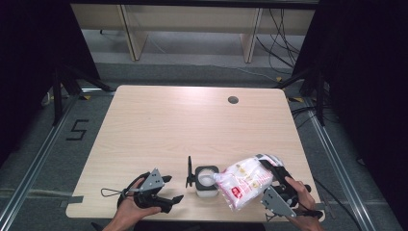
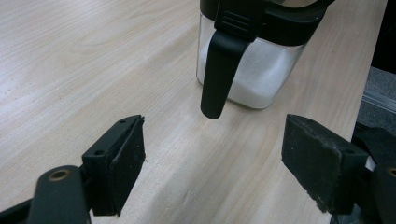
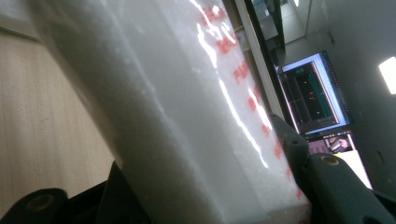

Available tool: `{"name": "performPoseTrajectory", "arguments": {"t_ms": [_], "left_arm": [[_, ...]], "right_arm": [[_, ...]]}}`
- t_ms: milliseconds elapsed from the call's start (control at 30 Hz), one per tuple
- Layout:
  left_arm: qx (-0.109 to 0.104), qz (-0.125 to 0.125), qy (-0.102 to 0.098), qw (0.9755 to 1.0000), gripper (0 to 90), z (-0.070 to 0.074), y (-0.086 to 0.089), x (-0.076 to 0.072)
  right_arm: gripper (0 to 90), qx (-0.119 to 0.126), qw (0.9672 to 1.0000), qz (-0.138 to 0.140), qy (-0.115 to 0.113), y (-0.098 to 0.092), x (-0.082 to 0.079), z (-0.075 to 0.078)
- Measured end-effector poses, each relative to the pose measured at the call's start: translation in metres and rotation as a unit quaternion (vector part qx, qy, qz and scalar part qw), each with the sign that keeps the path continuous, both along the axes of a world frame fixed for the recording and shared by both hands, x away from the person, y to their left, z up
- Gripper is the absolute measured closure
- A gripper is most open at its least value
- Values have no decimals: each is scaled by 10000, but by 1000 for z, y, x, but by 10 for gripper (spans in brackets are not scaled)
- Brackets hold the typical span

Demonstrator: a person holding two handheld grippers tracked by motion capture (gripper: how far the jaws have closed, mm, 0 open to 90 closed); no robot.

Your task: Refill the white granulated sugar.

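A clear square container (image 1: pixel 207 181) with white powder stands near the table's front edge, and its black lid (image 1: pixel 189 172) is flipped up on its left side. A plastic bag (image 1: pixel 245 180) of white powder with red print lies tilted, its left end over the container's mouth. My right gripper (image 1: pixel 269 174) is shut on the bag's right end. In the right gripper view the bag (image 3: pixel 187 116) sits between the two jaws of that gripper (image 3: pixel 210 186). My left gripper (image 1: pixel 174 188) rests open left of the container. In the left gripper view its jaws (image 2: pixel 219 154) stand wide apart, short of the container (image 2: pixel 261 79) and the hanging lid (image 2: pixel 219 70).
The light wooden table (image 1: pixel 192 125) has a round cable hole (image 1: pixel 233 99) at the back right. Its front edge runs just below both hands. Black frame legs stand on the floor to either side. A lit monitor (image 3: pixel 313 93) is in the background of the right gripper view.
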State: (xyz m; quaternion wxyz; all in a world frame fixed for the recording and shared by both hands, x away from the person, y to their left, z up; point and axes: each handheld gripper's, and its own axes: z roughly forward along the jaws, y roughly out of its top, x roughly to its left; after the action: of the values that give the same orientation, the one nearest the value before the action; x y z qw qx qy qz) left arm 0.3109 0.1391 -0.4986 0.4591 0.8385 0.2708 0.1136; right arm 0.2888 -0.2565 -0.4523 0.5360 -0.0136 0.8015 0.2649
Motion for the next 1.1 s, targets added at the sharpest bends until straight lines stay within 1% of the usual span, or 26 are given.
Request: {"name": "performPoseTrajectory", "arguments": {"t_ms": [33,67,100,133,167,200,267,333,367,400,433,467,500,533,600,633,667,700,767,800,833,867,933,967,1000,1100], "left_arm": [[-13,-9,3,10000,209,0,0,0],[-26,28,33,10000,209,0,0,-1],[33,-38,69,10000,209,1,1,0],[-24,7,40,10000,209,0,0,-1],[-34,27,11,10000,209,0,0,-1],[-8,17,35,10000,209,0,0,-1],[-40,23,37,10000,209,0,0,-1],[-1,16,14,10000,209,0,0,0],[34,-61,54,10000,209,1,1,0],[4,-25,63,10000,210,0,0,0],[-58,23,28,10000,209,0,-1,-1],[16,25,23,10000,209,0,0,-1],[23,-37,60,10000,209,1,0,0],[8,-49,60,10000,209,1,0,0],[12,-50,32,10000,209,0,0,0],[-46,32,30,10000,209,0,-1,-1],[-27,29,36,10000,210,0,0,-1],[-21,17,31,10000,209,0,0,-1],[10,-52,23,10000,209,0,1,0],[-1,-45,22,10000,209,0,1,0],[20,-17,74,10000,209,1,0,-1],[-13,-37,16,10000,209,0,0,0],[12,-41,55,10000,209,0,0,0],[5,-40,29,10000,210,0,0,0],[16,-45,46,10000,210,0,0,0],[17,-60,47,10000,209,0,0,0]], "right_arm": [[531,61,9999,18,87,0,1,-1],[534,56,9999,56,102,1,1,-2],[536,59,9999,67,146,1,2,-3],[537,182,9994,-6,288,2,1,-5],[539,134,9996,72,255,2,3,-4],[540,200,9991,38,382,1,3,-5],[545,286,9987,93,419,0,5,-5],[549,379,9981,136,468,-2,7,-5],[551,444,9976,135,512,-3,7,-5],[553,476,9973,182,525,-3,8,-5],[554,580,9964,142,602,-4,8,-7],[556,565,9962,146,644,-4,7,-7],[558,561,9962,196,638,-4,8,-8],[559,623,9954,155,709,-3,6,-10],[563,531,9955,290,729,-1,7,-10],[565,558,9950,307,767,0,7,-11],[567,557,9949,320,780,0,7,-11],[570,630,9942,265,834,1,6,-12],[575,570,9945,351,809,1,7,-11],[579,598,9938,377,859,2,7,-12],[582,600,9936,377,883,2,7,-12],[586,625,9933,383,898,2,7,-12],[591,640,9930,396,915,2,7,-13],[592,765,9913,353,1013,2,7,-14],[594,705,9921,431,947,2,8,-13],[597,742,9914,452,980,1,8,-13]]}}
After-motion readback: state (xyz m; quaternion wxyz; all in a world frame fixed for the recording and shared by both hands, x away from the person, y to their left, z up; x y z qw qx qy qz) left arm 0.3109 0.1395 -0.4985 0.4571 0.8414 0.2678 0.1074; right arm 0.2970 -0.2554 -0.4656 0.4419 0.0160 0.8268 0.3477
